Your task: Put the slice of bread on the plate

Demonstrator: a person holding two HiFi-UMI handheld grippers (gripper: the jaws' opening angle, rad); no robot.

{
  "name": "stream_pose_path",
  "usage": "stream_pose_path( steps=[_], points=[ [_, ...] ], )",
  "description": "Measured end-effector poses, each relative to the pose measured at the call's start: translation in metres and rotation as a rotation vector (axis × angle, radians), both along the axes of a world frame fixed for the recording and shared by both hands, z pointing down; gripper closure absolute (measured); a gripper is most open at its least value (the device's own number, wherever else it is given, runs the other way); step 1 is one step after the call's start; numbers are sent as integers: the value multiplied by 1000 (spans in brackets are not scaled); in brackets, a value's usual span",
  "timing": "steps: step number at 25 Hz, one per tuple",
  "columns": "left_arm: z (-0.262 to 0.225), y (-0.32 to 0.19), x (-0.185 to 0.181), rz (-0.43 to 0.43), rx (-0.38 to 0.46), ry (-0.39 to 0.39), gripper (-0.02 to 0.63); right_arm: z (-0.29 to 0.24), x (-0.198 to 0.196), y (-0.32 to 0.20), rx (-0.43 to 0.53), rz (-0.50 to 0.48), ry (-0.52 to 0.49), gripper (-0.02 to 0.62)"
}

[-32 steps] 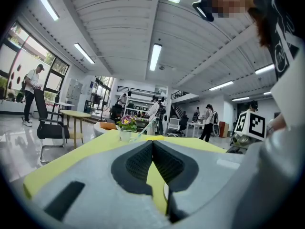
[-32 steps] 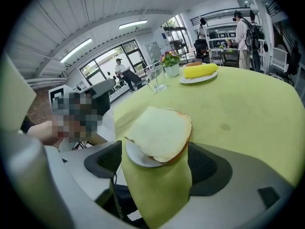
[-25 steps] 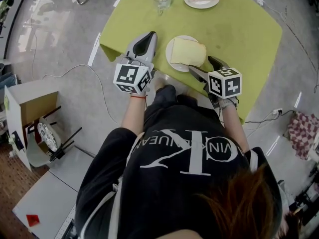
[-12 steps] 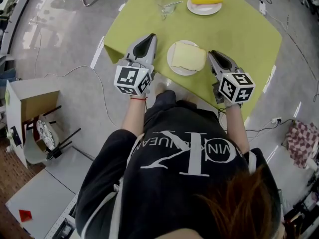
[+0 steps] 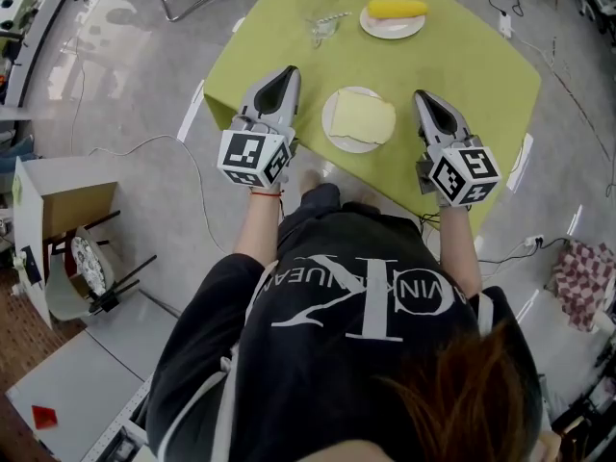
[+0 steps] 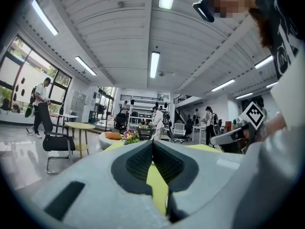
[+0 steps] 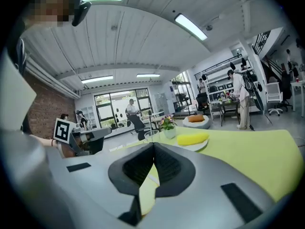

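In the head view the slice of bread (image 5: 363, 116) lies flat on the plate (image 5: 328, 121), between the left gripper (image 5: 282, 77) and the right gripper (image 5: 424, 101), which has drawn back from the plate's rim. It looks light, soft and easily torn, so a gentle pinch at the crust suits it. The left gripper view shows jaws closed and empty, and the right gripper view shows the same, though those jaws stood wide before.

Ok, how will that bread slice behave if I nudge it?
Probably light and soft: the slice of bread lies thin and flat. It covers most of the plate, so a push likely slides it off the rim.
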State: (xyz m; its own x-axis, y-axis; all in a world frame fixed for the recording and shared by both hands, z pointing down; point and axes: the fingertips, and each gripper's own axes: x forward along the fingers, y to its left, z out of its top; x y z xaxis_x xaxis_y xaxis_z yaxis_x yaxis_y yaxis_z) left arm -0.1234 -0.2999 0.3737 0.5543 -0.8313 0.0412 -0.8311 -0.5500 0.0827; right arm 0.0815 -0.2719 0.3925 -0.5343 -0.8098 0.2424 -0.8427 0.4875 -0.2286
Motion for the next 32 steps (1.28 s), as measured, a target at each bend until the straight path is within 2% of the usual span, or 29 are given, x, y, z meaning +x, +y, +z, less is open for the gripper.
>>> stream_pose_path(
  steps=[12, 32],
  points=[
    [-29, -5, -5, -20, 64, -11, 600, -47, 4, -8, 184, -6, 7, 594],
    [-58, -8, -26, -76, 114, 4, 600, -70, 0, -14, 271, -11, 18, 594]
  ],
)
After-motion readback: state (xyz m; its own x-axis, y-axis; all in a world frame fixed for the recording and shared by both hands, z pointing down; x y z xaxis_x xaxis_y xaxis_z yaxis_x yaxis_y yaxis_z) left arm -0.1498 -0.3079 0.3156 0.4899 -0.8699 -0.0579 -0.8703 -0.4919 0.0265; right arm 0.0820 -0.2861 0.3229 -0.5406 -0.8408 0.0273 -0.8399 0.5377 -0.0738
